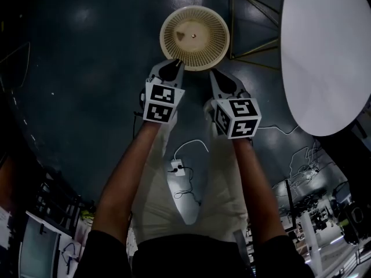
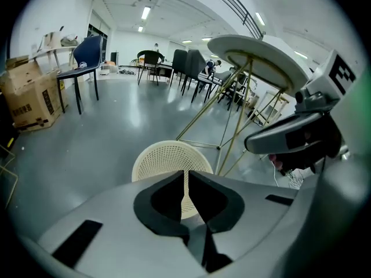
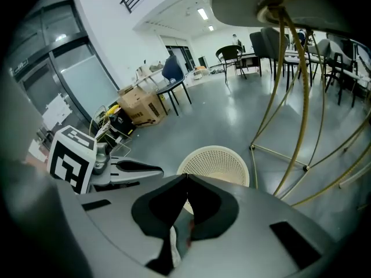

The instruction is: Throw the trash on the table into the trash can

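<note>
A cream mesh trash can stands on the dark floor, with a small dark bit on its bottom. Both grippers hang side by side just above its near rim. My left gripper has its jaws drawn together to a thin slit with nothing between them, and the trash can shows beyond. My right gripper has its tips touching; a white and red scrap of trash sits deep between its jaws. The trash can lies just ahead of it. The white round table stands to the right.
The table's gold wire legs rise right beside the can. A white power strip with cable lies on the floor below my arms. Cardboard boxes and chairs stand farther off.
</note>
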Tool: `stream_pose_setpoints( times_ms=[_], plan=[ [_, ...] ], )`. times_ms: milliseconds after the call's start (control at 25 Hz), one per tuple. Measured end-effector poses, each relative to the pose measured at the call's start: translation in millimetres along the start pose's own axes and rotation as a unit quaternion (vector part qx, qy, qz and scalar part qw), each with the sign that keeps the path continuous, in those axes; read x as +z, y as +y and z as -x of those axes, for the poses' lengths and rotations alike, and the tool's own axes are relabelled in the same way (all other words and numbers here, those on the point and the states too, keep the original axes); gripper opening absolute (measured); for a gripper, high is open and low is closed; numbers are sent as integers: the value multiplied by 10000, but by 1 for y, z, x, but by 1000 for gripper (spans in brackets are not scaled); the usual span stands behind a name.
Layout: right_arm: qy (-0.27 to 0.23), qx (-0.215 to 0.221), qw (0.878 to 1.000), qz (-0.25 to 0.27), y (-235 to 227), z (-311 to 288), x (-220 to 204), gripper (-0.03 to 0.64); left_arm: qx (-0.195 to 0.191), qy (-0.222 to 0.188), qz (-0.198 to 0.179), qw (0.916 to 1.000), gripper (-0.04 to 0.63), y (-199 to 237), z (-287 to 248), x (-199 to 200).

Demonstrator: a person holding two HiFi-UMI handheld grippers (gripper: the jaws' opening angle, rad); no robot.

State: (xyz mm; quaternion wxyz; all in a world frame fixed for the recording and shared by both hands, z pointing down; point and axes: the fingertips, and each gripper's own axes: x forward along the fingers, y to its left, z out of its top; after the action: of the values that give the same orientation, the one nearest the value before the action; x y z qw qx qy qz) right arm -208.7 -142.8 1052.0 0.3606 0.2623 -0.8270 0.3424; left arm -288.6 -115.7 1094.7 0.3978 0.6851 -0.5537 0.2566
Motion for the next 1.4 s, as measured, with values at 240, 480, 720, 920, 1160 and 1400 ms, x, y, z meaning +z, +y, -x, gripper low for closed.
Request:
stream_pose_setpoints(
  times_ms=[240, 480, 720, 920, 1160, 1400],
  plan=[
    [-30, 43, 10000, 27, 29, 35, 33, 18, -27, -79, 124, 9999, 25, -15, 49, 21],
    [-67, 117, 9990, 415, 59, 82, 74, 18, -42, -258, -14, 9997, 18, -33, 103, 65],
    [-266, 32, 9981, 551, 96, 143, 116, 18, -134, -693, 23, 9975, 15, -52, 179, 121],
    [-469, 51, 9968, 641, 125, 196, 156, 18, -167, -869, -30, 9961, 15, -79, 238, 155],
    [-633, 61, 9944, 845, 167, 249, 183, 18, -145, -1251, -33, 9920, 15, -102, 307, 206],
    [-617, 42, 9889, 1348, 213, 304, 200, 18, -197, -1438, -146, 9893, 15, -119, 383, 239]
  ],
)
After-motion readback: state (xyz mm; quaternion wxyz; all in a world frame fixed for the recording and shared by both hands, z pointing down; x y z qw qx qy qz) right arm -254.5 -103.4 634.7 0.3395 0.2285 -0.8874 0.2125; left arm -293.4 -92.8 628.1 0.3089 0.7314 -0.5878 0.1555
